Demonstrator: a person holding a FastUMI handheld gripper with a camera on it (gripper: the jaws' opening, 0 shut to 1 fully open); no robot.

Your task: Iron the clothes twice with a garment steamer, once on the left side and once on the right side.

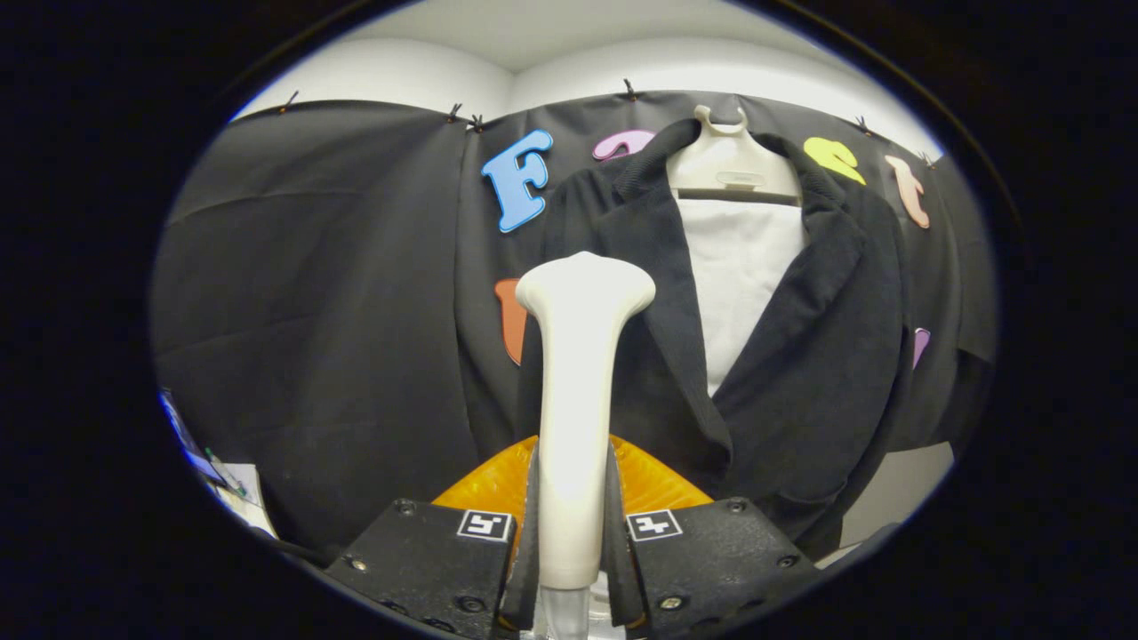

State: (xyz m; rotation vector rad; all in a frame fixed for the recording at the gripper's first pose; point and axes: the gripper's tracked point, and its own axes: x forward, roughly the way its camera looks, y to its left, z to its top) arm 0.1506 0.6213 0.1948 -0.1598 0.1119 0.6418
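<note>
My gripper (pixel 571 507) is shut on the handle of a cream garment steamer (pixel 578 373), which stands upright between the fingers with its wide head at the top. Beyond it hangs a black jacket (pixel 800 356) on a cream hanger (pixel 733 164), open at the front over a white panel (pixel 742 276). The steamer head sits in front of the jacket's left lapel; whether it touches the cloth cannot be told.
An orange rounded object (pixel 649 480) lies just behind the fingers, under the steamer handle. Papers and small items (pixel 227 484) rest low at the left. A pale wall (pixel 898 498) shows below the jacket's right hem.
</note>
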